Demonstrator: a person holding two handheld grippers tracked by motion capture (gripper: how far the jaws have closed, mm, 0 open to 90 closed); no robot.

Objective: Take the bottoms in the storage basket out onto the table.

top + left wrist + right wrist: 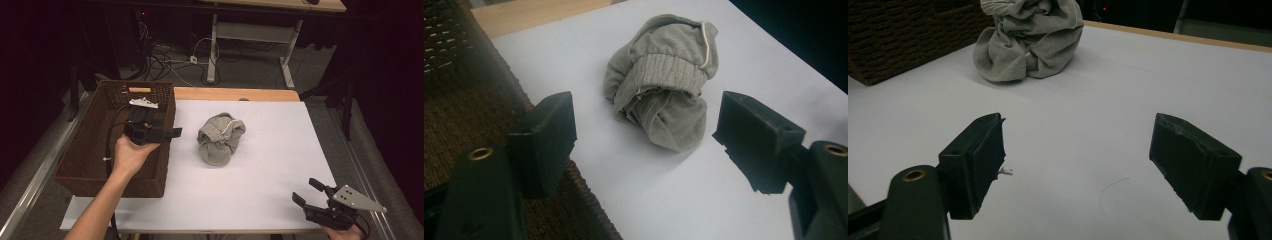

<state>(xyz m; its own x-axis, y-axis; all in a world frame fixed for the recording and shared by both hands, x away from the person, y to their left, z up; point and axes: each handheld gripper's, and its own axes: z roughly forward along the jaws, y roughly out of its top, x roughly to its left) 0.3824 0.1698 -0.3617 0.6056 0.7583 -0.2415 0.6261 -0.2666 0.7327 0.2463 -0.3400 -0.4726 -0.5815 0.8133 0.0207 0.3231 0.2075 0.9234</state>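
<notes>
overhead cam, 2 low cams, shared bundle [220, 138]

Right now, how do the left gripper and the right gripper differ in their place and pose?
The left gripper is held over the rim of the brown wicker basket, while the right gripper sits low at the near right corner of the white table. The left gripper points at the grey bundled garment from close by; the right gripper faces it from far off. Both have open jaws with nothing between them.
</notes>
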